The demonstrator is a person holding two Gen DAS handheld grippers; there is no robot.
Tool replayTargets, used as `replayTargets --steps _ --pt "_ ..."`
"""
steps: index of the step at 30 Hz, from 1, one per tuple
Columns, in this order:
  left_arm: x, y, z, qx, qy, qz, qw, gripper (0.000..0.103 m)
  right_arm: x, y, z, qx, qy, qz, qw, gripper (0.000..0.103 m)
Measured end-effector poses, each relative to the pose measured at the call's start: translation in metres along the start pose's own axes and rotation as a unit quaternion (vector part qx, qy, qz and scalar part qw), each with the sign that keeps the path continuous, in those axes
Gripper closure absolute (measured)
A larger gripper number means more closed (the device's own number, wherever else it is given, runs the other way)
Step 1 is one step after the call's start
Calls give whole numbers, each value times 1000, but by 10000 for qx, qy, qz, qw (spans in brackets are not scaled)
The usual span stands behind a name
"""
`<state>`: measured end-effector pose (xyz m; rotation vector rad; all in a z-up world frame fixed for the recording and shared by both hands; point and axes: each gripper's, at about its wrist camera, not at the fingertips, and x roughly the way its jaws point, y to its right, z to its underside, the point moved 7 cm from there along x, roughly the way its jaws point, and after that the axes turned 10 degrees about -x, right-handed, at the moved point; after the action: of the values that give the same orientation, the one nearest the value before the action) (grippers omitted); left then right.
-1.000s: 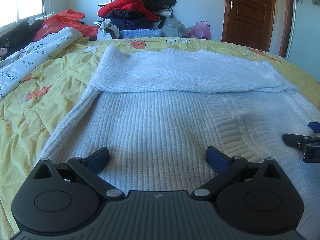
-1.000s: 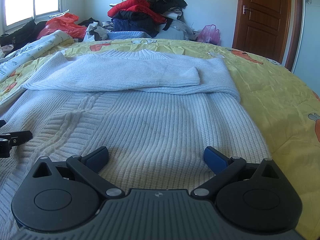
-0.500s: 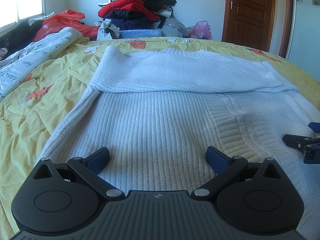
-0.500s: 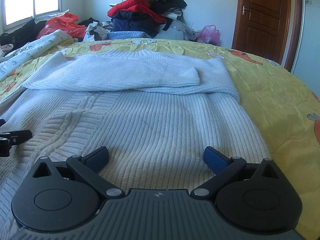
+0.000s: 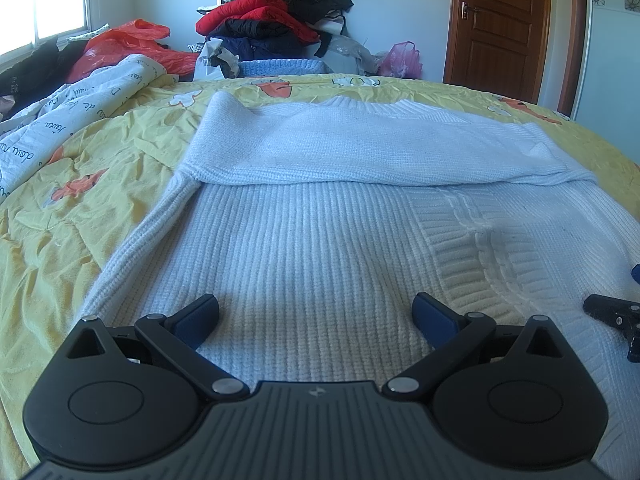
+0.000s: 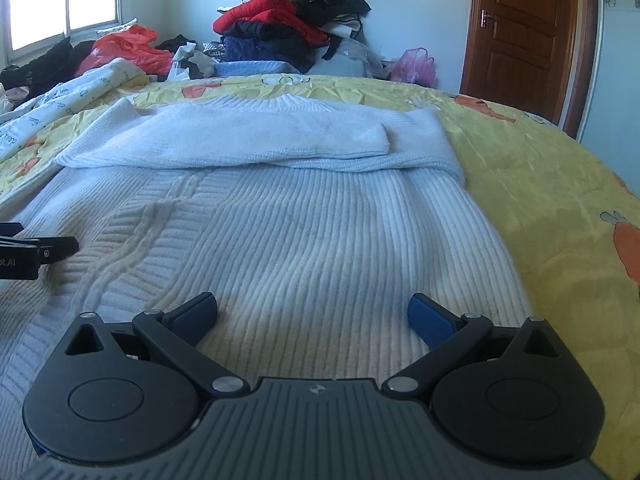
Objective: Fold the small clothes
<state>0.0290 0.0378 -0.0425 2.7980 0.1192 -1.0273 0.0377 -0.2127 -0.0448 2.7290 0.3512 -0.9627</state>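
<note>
Sweater [image 5: 320, 240] spread flat mid-frame on yellow bedspread [image 5: 100, 152], sleeves folded across upper part. Nothing shifted over the last second. Left gripper [image 5: 316, 314] and right gripper [image 6: 312, 312] still spread wide, empty, low over near hem; likely poised to pinch it for next fold.

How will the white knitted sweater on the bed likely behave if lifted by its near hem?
The sweater is probably floppy: its sleeves already lie folded flat across it. The thick ribbed knit suggests some weight, so it may sag between the two grips and drag on the wrinkled yellow sheet.
</note>
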Motion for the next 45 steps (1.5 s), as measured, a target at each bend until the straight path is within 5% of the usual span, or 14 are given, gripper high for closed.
replayTargets --steps 45 --pt "-16 2 10 -30 -110 -178 9998 0 0 -1 0 1 -1 2 10000 0"
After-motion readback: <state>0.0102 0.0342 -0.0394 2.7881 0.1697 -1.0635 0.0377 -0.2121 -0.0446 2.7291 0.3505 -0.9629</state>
